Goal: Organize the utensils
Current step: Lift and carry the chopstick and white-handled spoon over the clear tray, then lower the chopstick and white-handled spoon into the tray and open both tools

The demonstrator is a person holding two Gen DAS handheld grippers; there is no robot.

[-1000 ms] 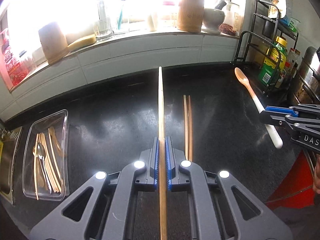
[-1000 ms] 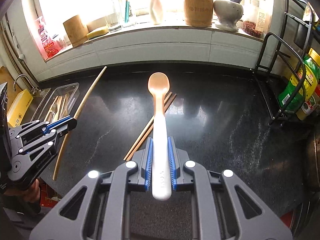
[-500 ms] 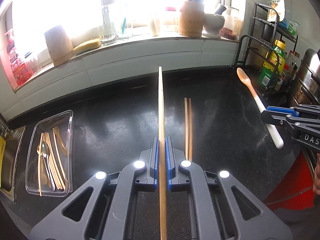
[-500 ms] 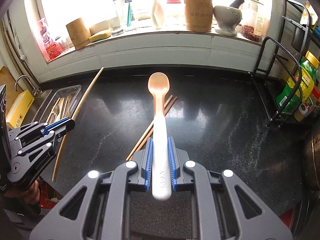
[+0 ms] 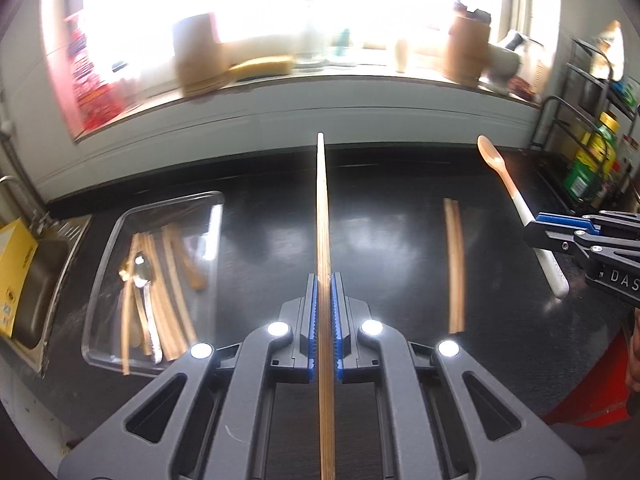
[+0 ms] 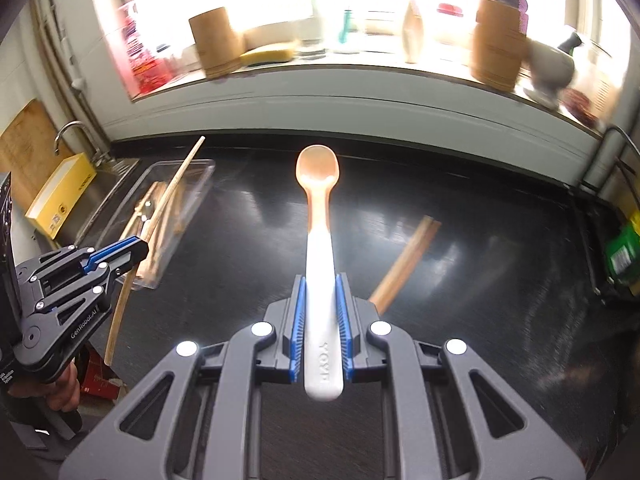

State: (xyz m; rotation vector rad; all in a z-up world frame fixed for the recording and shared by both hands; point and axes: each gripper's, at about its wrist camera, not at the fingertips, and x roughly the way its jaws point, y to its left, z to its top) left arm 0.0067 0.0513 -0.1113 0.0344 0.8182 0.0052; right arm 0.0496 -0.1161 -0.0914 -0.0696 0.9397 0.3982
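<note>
My left gripper point(image 5: 324, 280) is shut on a long wooden stick point(image 5: 322, 208) that points straight ahead above the black counter. My right gripper point(image 6: 321, 280) is shut on the white handle of a spoon point(image 6: 318, 184) with an orange bowl. In the left wrist view that spoon point(image 5: 506, 184) and the right gripper point(image 5: 536, 232) show at the right edge. A clear plastic tray point(image 5: 120, 224) holding several wooden utensils and a metal spoon sits left of the stick. The tray point(image 6: 200, 168) lies far left in the right wrist view, behind the left gripper point(image 6: 140, 252). A pair of wooden chopsticks point(image 5: 456, 256) lies on the counter.
A sink point(image 5: 36, 264) with a yellow box point(image 5: 12, 268) borders the counter on the left. The windowsill carries a wooden holder point(image 5: 466, 54), a sponge point(image 5: 262, 68) and bottles. A wire rack point(image 5: 588, 120) with green bottles stands at the right.
Both grippers have swung left across the counter with their loads. The tray has come closer to the middle of both views and the chopsticks have slid to the right.
</note>
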